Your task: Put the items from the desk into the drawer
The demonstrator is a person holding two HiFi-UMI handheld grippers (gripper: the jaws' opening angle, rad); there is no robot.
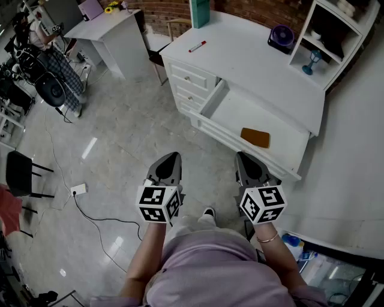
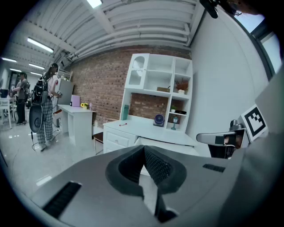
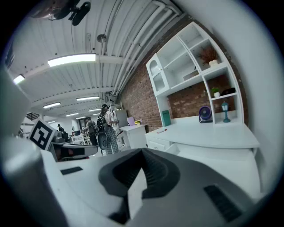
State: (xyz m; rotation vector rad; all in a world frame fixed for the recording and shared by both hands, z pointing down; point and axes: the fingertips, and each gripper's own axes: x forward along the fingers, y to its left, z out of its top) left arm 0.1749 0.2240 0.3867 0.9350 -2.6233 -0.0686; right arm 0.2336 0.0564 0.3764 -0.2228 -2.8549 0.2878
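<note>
On desk (image 1: 252, 66): marker (image 1: 197, 46) lies diagonal | left claw (image 1: 174, 155), right claw (image 1: 242, 154) closed, empty

Holds grey two-jaw left gripper (image 1: 170, 157) and matching right gripper (image 1: 245, 157) side by side ahead of the torso, forearms (image 1: 146, 255) extended, both tipped slightly downward, jaws pressed together, empty.

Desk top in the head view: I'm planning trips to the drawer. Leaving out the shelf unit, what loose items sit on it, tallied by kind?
red marker: 1
teal box: 1
purple fan: 1
Total: 3
</note>
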